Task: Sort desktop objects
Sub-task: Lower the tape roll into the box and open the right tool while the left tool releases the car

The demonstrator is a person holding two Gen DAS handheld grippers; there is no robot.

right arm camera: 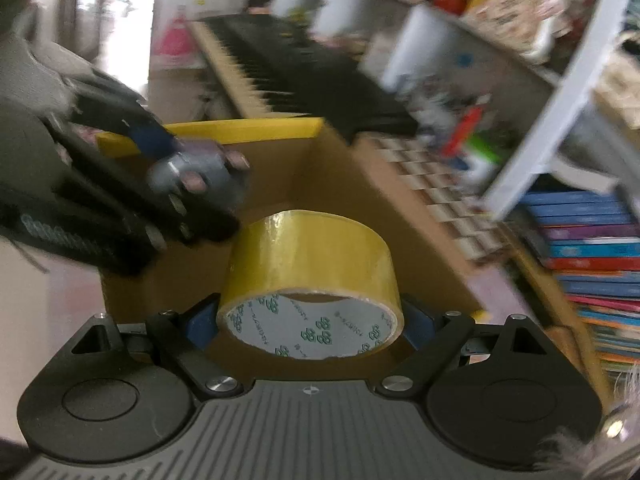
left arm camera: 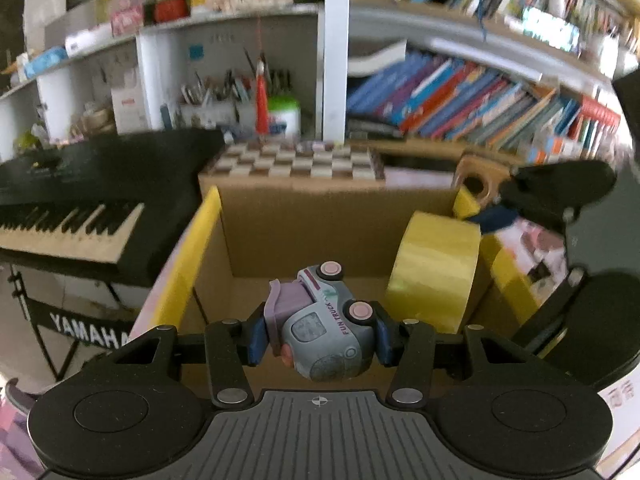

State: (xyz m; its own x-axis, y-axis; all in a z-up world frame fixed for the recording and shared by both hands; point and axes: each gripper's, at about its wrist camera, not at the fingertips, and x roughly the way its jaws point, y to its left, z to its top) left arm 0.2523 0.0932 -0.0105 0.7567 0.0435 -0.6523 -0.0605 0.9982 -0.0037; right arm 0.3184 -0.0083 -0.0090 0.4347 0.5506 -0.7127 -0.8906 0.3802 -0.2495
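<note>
My left hand-held gripper [left arm camera: 320,338] clamps the grey plastic toy truck [left arm camera: 320,320] at lower centre, above the open brown cardboard box [left arm camera: 304,224]. My right hand-held gripper [right arm camera: 310,320] clamps the yellow tape roll [right arm camera: 312,276] (lower centre). Crowded over one box, they could collide, knocking either loose.

The toy truck [left arm camera: 320,320] carries the words "FUN TRUCK" in purple letters along its grey side, between its two pink-hubbed wheels. Left of the truck, below the black keyboard [left arm camera: 80,200], a black strip [left arm camera: 80,330] on the stand reads "YAMAHA" in white capitals, its end cut off by the tool's body. The white core of the yellow tape roll [right arm camera: 312,276] bears repeated green clover-like marks and small grey print, too small to read. Book spines are blurred.
</note>
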